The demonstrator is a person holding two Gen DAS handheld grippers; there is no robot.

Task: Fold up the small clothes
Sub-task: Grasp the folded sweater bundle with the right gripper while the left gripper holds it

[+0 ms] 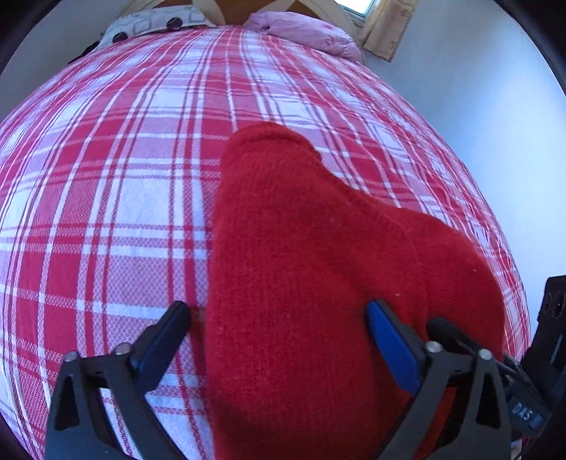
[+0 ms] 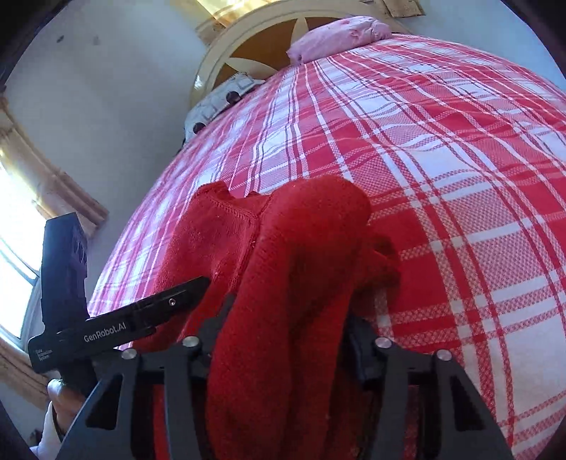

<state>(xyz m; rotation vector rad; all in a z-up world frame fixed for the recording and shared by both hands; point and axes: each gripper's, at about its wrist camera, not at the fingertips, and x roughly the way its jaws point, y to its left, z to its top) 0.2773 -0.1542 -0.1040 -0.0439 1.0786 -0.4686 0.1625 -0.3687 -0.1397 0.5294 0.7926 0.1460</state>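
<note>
Lower centre of each frame: a red knitted woollen garment point(image 1: 300, 265) lies on the bed and runs forward between the fingers of both tools, its long axis pointing up-frame toward the headboard. Left hand-held gripper point(image 1: 279, 318): jaws spread wide, the garment passing between them, unclamped. Right hand-held gripper point(image 2: 283, 336): its fingers stand close against a bunched fold of the garment point(image 2: 283, 265) and appear clamped on it, though the cloth hides the tips. Both tools are angled low over the red-and-white plaid bedspread point(image 1: 123, 177). Upper frame: a crumpled pink pillow point(image 1: 304, 32) by a round cream-and-brown headboard point(image 2: 230, 46).
</note>
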